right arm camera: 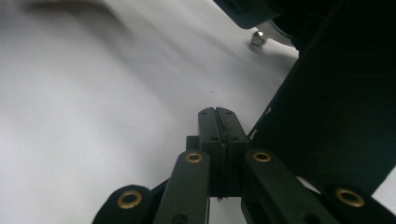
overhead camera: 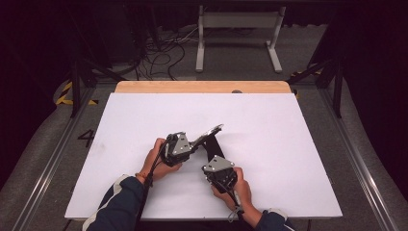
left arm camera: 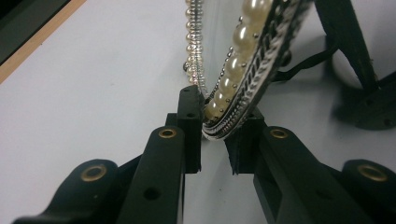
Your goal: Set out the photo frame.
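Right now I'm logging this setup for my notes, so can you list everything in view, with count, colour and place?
Pearl-edged mirror: one, silver frame with cream pearls, tilted above the table centre, its rim clamped in the left gripper.
Black stand: one, black, under the mirror, beside the right gripper.
Table: one, white top with a wooden far edge.
Metal frame: one, pale grey, on the floor beyond the table.
Cables: several, black, on the floor behind.
Left gripper: one, black.
Right gripper: one, black, jaws together.
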Available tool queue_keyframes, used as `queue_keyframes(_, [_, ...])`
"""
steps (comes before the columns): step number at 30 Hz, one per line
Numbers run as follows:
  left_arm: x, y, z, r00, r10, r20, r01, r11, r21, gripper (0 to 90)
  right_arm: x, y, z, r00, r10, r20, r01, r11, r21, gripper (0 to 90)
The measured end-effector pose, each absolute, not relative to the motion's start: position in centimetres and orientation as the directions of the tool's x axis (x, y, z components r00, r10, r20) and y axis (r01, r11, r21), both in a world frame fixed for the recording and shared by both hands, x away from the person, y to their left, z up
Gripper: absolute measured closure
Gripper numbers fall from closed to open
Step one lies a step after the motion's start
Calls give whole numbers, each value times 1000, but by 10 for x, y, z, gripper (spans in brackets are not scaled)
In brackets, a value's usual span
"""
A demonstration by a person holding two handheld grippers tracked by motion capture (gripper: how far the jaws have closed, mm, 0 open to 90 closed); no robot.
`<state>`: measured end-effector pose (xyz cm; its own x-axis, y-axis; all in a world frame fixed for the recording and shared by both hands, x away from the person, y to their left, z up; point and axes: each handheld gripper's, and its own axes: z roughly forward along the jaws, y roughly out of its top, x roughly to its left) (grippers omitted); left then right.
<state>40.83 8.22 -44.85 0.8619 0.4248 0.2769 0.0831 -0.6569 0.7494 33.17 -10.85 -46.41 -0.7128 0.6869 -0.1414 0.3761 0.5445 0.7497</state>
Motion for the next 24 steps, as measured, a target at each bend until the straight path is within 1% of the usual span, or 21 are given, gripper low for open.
queue_keyframes(11, [408,79,-448,865,409,289,66,-665,744,763,342,-131,-463,-691,719,-77,431,495,754,900])
queue_keyframes(24, [404,72,-446,878,387,282,50,-660,750,732,350,-149,-462,-666,743,-64,456,474,753,900])
